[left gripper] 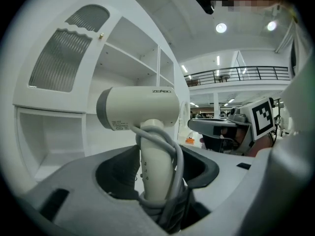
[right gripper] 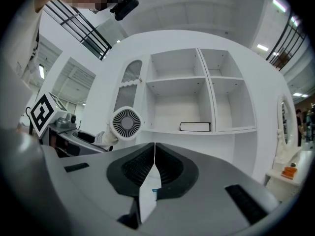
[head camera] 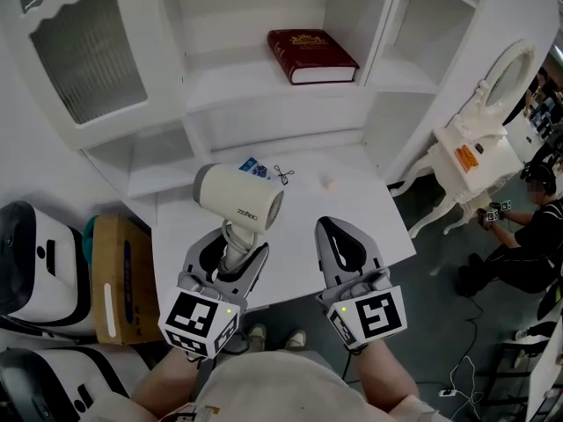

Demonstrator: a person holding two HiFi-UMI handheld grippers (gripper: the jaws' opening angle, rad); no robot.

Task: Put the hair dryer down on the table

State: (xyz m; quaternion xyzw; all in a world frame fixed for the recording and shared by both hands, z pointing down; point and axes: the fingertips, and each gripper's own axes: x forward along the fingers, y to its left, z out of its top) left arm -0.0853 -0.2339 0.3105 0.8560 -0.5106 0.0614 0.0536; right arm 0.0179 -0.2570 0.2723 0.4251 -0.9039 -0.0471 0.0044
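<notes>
Scene: a white table is seen from above, backed by a white shelf unit on which a dark red book is laid flat.
Hair dryer: a cream hair dryer is held up over the near left part of the table, not yet set down. Its handle is pointed down into the jaws and its barrel is carried roughly level.
Left gripper: the left gripper is clamped on the dryer's handle, with the grey cord wound round the handle and caught in the same grip.
Right gripper: the right gripper is held beside it with its jaws pressed together and nothing between them. The pale sliver below their seam is probably table seen through a gap.
Things on the table: a small blue card and a tiny dark item are found just beyond the dryer.
Step in hand: the dryer is to be lowered onto the table.
How it is done well: a bare patch short of the card should be chosen, and the barrel tipped onto its side so rolling is avoided. The jaws should be parted only once the weight is borne by the table, and drawn back gently so the cord is not snagged.
</notes>
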